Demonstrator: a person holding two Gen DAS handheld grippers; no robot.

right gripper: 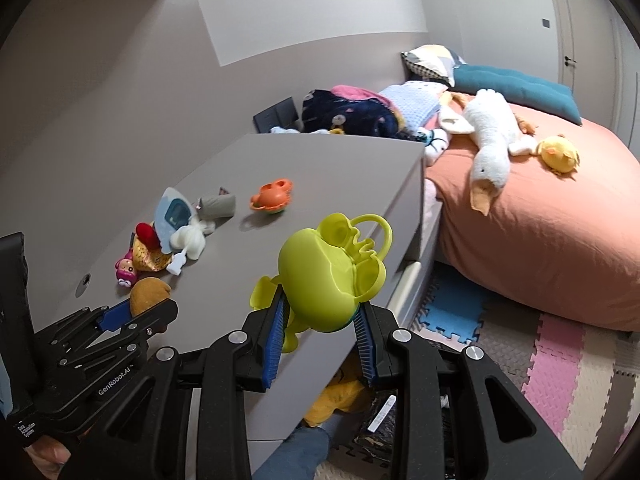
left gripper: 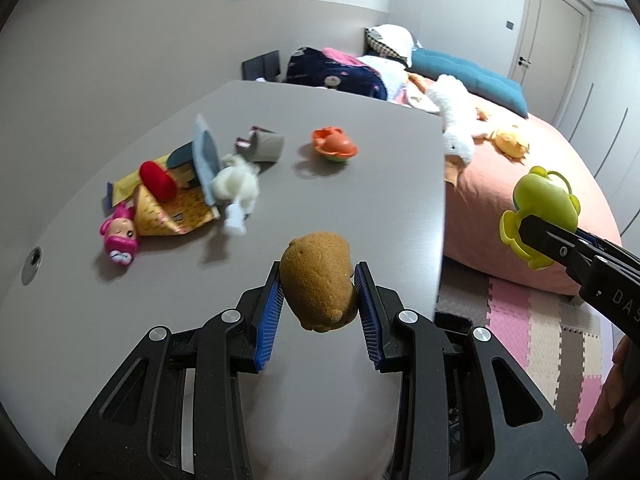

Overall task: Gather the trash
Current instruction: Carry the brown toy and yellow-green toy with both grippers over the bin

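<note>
Between the blue pads of the left claw sits a brown plush, pinched at its sides and lifted clear of the counter. The right claw is closed on a green toy in the same way, and it hangs just past the counter edge, above the floor mats.

Both items are in the carry step, I judge: picked up, not yet dropped anywhere. No bin is clearly visible; something dark lies low under the right claw, beside the counter, but I cannot tell what it is.

Ahead of the left claw more things wait on the counter: an orange toy, a pink doll, a white plush, yellow wrappers.

The next move calls for bringing both claws over the container, then opening them, one after the other.
</note>
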